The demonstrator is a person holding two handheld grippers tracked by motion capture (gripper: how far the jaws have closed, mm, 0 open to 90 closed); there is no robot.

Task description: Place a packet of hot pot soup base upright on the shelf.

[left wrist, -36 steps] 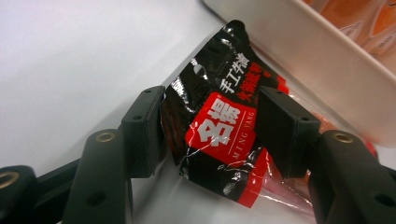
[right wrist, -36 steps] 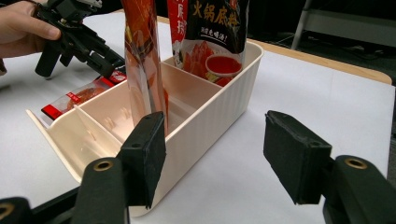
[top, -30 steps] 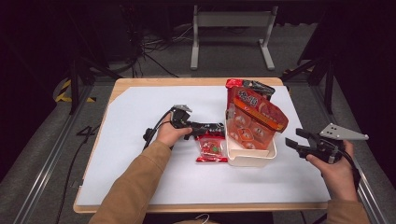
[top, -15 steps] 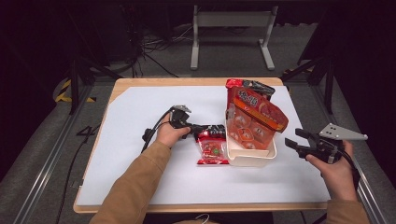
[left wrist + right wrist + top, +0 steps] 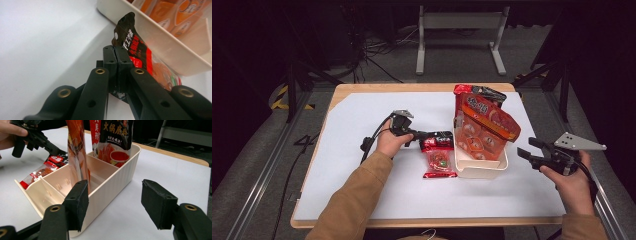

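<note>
Grip comes first: with your left gripper (image 5: 117, 58) having just closed its jaws on the dark top edge of the red sauce packet (image 5: 438, 157), which lies on the table just beside the cream bin (image 5: 479, 170), lift it slowly toward an empty compartment (your right gripper (image 5: 113, 206) waits spread open by the bin).

The left gripper (image 5: 428, 135), reached in from the table's near edge on a brown-sleeved forearm, has just closed its jaws on what it holds, while the right gripper (image 5: 528, 154) hovers wide open beyond the table's right edge.
</note>
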